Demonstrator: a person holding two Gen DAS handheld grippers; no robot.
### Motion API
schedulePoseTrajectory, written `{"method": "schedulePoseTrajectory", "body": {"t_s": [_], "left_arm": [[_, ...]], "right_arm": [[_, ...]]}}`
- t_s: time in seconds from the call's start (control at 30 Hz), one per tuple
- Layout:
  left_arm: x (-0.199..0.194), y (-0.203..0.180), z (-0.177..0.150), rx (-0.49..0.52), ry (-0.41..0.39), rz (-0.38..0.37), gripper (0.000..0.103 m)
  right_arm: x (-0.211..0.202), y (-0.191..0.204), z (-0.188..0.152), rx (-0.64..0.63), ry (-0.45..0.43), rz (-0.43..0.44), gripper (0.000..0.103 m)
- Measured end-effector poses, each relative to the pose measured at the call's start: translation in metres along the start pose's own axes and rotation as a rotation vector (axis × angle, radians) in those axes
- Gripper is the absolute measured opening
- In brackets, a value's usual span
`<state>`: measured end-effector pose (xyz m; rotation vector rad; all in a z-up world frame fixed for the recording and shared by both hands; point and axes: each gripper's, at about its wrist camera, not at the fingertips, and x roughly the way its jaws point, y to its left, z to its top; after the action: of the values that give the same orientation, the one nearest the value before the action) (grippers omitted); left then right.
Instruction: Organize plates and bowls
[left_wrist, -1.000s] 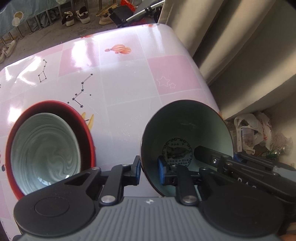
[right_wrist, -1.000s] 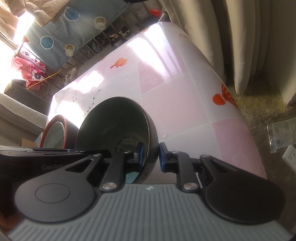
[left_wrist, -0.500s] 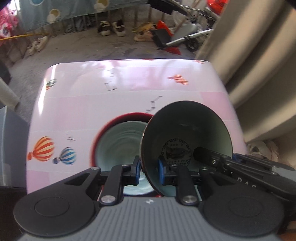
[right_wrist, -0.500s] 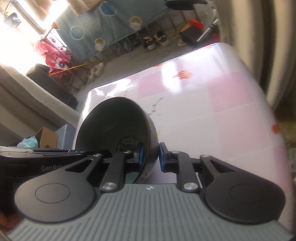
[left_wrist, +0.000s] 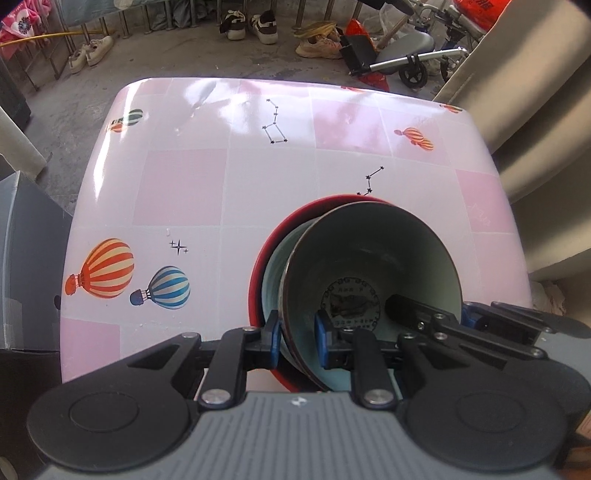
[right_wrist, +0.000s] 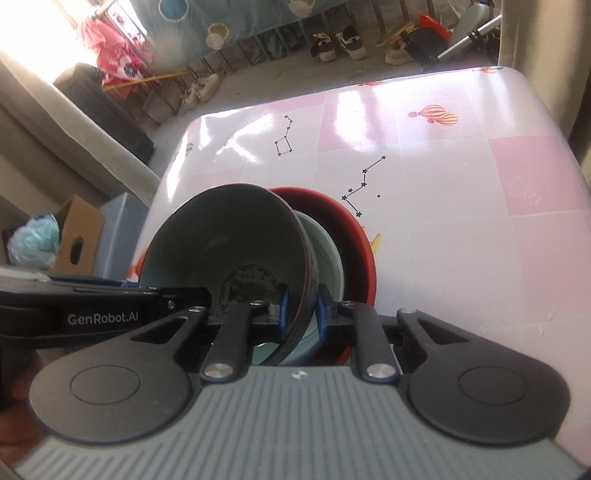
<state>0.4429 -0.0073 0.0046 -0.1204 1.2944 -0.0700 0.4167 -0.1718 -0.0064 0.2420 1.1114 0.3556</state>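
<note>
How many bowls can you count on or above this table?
2: a dark-rimmed bowl held over the table by both grippers, and a pale bowl beneath it inside the red plate. More may be hidden.

Sunlit concrete floor (left_wrist: 177, 55), shoes (left_wrist: 251, 24), curtains (left_wrist: 535, 92).

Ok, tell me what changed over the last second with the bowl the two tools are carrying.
The dark bowl was carried sideways across the table until it hangs over the pale bowl nested in the red plate. Unchanged: the left tool and right tool stay clamped on opposite sides of its rim.
</note>
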Motion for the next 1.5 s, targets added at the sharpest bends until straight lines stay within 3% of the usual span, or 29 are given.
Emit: {"method": "schedulePoseTrajectory", "body": {"t_s": [0.27,0.43,0.6,0.9,1.23,1.5], "left_arm": [[0.006,0.003,0.003,-0.016,0.011,-0.017,0.02],[0.007,0.005,0.005,-0.037,0.024,-0.053,0.032],[0.007,0.005,0.007,-0.056,0.038,-0.061,0.036],[0.005,0.0,0.012,-0.087,0.056,-0.023,0.038],[0.002,-0.016,0.008,0.023,0.021,0.12,0.014],[0.003,-0.032,0.003,0.128,-0.023,0.217,0.009]], "right_arm": [[0.007,0.006,-0.003,-0.039,0.009,-0.027,0.013],[0.01,0.003,0.0,-0.034,0.01,-0.02,0.013],[0.013,-0.005,0.004,-0.011,0.008,0.004,0.01],[0.016,-0.014,0.004,0.009,0.0,0.043,0.009],[0.016,-0.023,0.0,0.016,-0.015,0.074,0.009],[0.015,-0.023,-0.001,0.009,-0.017,0.077,0.009]]}}
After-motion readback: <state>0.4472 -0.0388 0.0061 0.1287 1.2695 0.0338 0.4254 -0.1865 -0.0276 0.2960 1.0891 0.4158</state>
